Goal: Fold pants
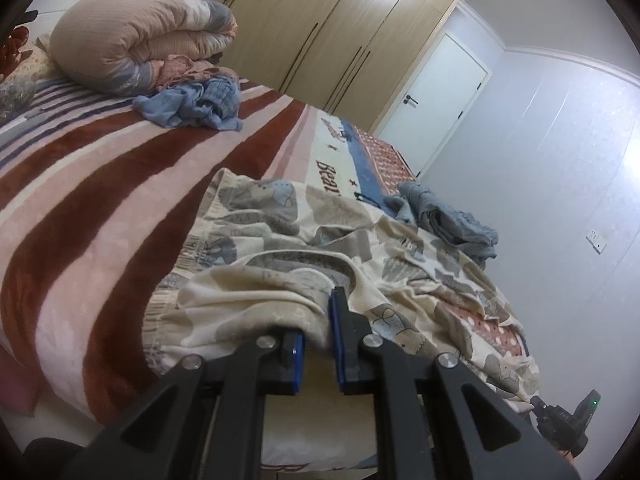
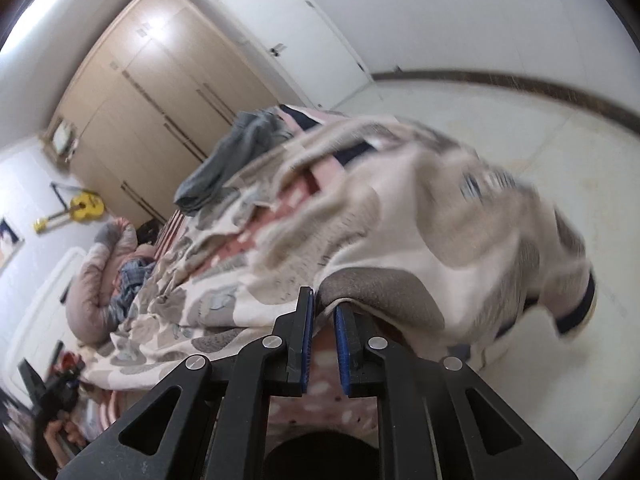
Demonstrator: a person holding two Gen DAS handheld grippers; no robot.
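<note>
My left claw (image 1: 318,328) is clamped on a bunched fold of the patterned pants (image 1: 280,248), cream cloth with grey and beige shapes, which lie crumpled across the near edge of the bed (image 1: 100,208). The fabric rises between the blue pads and drapes over the left finger. My right claw (image 2: 324,312) pinches another edge of the same pants (image 2: 400,220), with a grey patch of cloth folded over the tips; beyond them the cloth hangs raised and blurred over the pale floor (image 2: 500,128). A striped red and pink blanket (image 1: 132,160) covers the bed. A folded grey-blue garment (image 1: 448,220) rests just past the pants, a crumpled blue one (image 1: 192,106) lies further up, and a rolled duvet (image 1: 136,36) sits near the head. Behind stand a wooden wardrobe (image 1: 340,28) and a white door (image 1: 440,100).
</note>
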